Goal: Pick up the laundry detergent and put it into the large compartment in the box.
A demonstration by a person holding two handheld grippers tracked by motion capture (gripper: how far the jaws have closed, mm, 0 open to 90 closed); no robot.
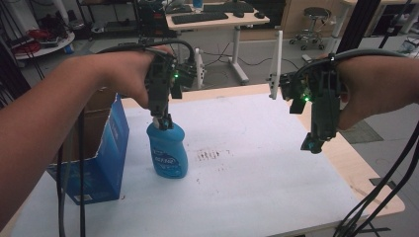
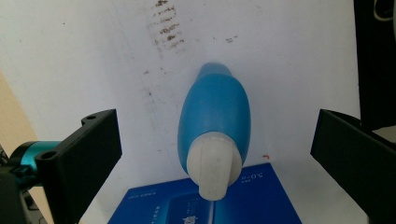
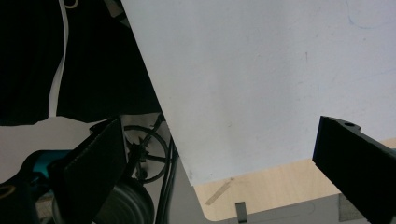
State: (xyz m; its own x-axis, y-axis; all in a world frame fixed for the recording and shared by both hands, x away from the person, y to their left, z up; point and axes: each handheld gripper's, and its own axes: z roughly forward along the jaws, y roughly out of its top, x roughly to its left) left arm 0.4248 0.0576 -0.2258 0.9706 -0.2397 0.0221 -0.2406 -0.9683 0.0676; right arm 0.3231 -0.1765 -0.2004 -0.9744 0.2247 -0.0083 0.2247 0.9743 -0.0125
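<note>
Left of centre in the high view, a smooth, rounded blue plastic bottle (image 1: 168,151) with a white cap stands upright on the white table (image 1: 257,158), just right of a glossy blue cardboard box (image 1: 106,153). The left gripper (image 1: 163,120) hangs directly over the cap, and its own view shows the flat black jaws spread wide on either side of the bottle (image 2: 214,119), touching nothing. At the right of the high view, the right gripper (image 1: 313,143) hovers above the table's pale wooden edge, jaws apart and empty.

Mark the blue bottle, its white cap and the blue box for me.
blue bottle (image 1: 168,157), high view, on the labelled front of its body.
white cap (image 2: 214,164), left gripper view, on the cap's top face.
blue box (image 1: 112,148), high view, on its side wall.
</note>
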